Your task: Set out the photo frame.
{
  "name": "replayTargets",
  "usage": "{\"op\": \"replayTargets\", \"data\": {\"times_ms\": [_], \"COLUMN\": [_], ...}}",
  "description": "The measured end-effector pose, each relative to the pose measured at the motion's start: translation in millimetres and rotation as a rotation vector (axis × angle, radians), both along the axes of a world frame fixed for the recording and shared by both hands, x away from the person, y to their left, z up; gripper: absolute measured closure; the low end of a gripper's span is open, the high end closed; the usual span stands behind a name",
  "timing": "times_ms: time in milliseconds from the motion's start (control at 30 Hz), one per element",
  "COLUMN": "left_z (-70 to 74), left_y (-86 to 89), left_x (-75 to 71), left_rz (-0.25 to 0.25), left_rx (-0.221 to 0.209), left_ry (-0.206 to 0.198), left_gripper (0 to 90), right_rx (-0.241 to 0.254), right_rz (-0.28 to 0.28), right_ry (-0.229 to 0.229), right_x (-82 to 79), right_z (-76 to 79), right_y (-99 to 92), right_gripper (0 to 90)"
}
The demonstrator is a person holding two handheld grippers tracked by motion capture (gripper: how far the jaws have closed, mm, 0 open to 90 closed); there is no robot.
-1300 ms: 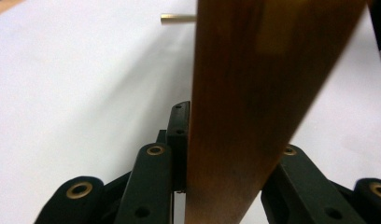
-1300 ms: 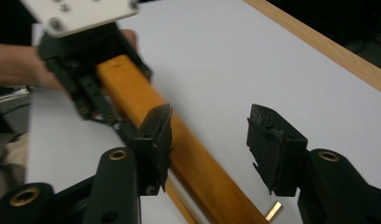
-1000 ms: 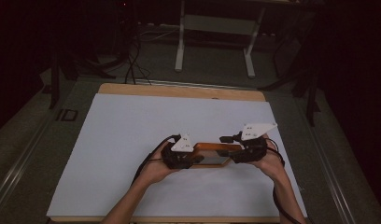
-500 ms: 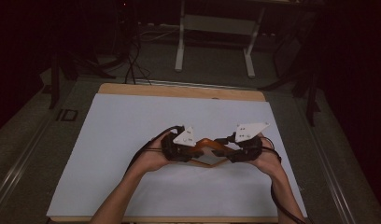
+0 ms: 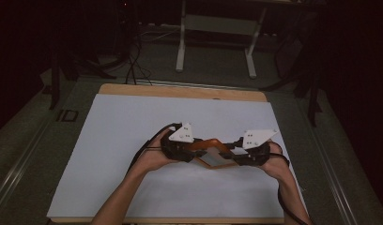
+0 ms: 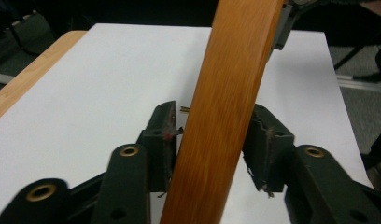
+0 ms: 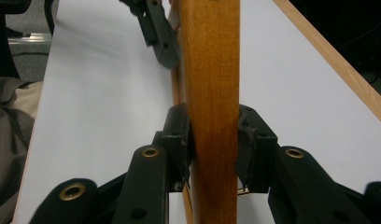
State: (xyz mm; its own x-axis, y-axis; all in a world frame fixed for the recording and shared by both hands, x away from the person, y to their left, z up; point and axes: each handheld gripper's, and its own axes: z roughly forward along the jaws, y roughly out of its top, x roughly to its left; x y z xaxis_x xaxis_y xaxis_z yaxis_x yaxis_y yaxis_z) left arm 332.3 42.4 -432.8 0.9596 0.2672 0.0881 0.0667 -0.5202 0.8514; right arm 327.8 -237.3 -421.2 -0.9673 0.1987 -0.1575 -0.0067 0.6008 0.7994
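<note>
Fingers (image 7: 179, 140) of the right gripper (image 7: 213, 144) press on both faces of a wooden frame (image 5: 213, 152), partly closed on its rail and, having just been closing, holding it firmly. On the left gripper (image 6: 212, 140) the jaws have just been opening: in the left gripper view the frame's rail passes between them on a slant, one pad close against the wood and the other standing clear, so that side is loose around it and not gripping. In the high view the frame hangs between the two grippers, tipped up off the white surface (image 5: 133, 122), toward the front edge and right of centre; its pale panel may be glass or a backing, which the dim picture does not settle. The chief risk is that the frame now depends on one grip at one end. If the right hand tilts or eases, the free end could swing down, slide out past the left jaws and strike the surface on a corner.
</note>
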Motion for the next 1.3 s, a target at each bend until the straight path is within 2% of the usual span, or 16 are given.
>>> {"op": "replayTargets", "data": {"times_ms": [67,167,300,367,567,767,1000,1133,1300], "left_z": [-3.1,-10.5,-22.5,-28.6,-49.9,-66.3,-64.7,-62.4,-59.1], "left_y": [3.7,10.5,19.1,19.7,3.0,-18.1,-27.0,-25.9,-19.2], "left_x": [1.5,4.5,10.2,11.4,11.6,14.0,15.7,17.0,18.4], "left_rz": [0.021,0.058,0.089,0.095,0.098,0.082,0.065,0.046,0.039], "left_rx": [-0.012,-0.055,-0.122,-0.137,-0.113,-0.107,-0.114,-0.112,-0.103], "left_ry": [0.003,0.023,0.075,0.093,0.120,0.148,0.157,0.179,0.201], "left_gripper": [53.6,51.1,46.4,45.7,46.8,53.8,57.3,62.2,63.4], "right_rx": [0.005,0.016,0.035,0.046,0.070,0.093,0.088,0.079,0.090], "right_rz": [-0.005,-0.015,-0.032,-0.038,-0.050,-0.078,-0.119,-0.145,-0.150], "right_ry": [0.000,0.007,0.012,0.013,0.015,0.033,0.045,0.042,0.056], "right_x": [-0.2,-0.8,-1.3,-1.3,-3.0,-2.3,-0.3,0.4,2.2], "right_z": [-0.9,-2.6,-5.4,-6.9,-10.3,-13.6,-16.1,-16.6,-16.5], "right_y": [-3.3,-7.9,-13.5,-16.2,-21.4,-27.7,-36.5,-38.4,-34.5], "right_gripper": [68.5,68.6,68.7,68.7,68.7,68.7,68.4,67.9,67.4]}}
